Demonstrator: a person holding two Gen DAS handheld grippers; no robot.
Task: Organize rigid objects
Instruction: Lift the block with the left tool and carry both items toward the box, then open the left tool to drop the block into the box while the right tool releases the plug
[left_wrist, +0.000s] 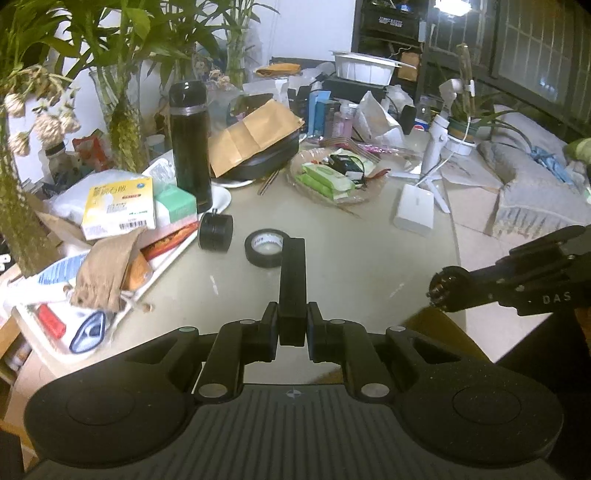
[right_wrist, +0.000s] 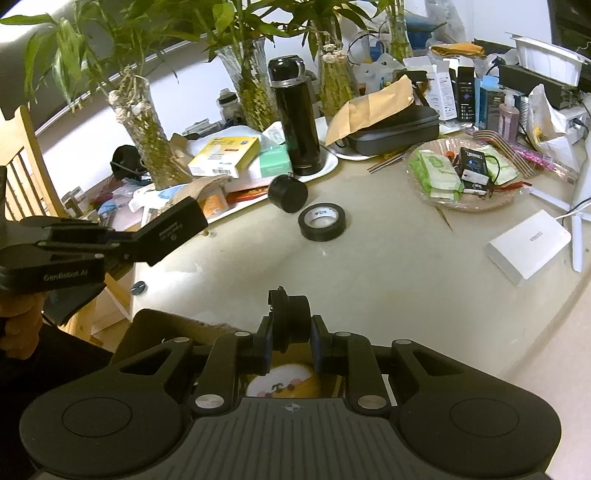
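Left gripper (left_wrist: 292, 325): your fingers clamp a flat black bar (left_wrist: 292, 280), held above the table (left_wrist: 332, 258) | Right gripper (right_wrist: 291, 341): your fingers pinch a black knob (right_wrist: 293, 317) | Table: black tape roll (left_wrist: 265, 247) lies flat just beside black caster wheel (left_wrist: 216, 232), near thermos (left_wrist: 190, 144).

Lived-in home, living-room corner. Cluttered pale round table (right_wrist: 369, 266); glass vases of green bamboo stalks (right_wrist: 144, 129); tall black thermos flask (right_wrist: 295, 118); yellow medicine box (left_wrist: 118, 206); wooden slatted chair (right_wrist: 22, 173); grey cushioned sofa (left_wrist: 535, 184).
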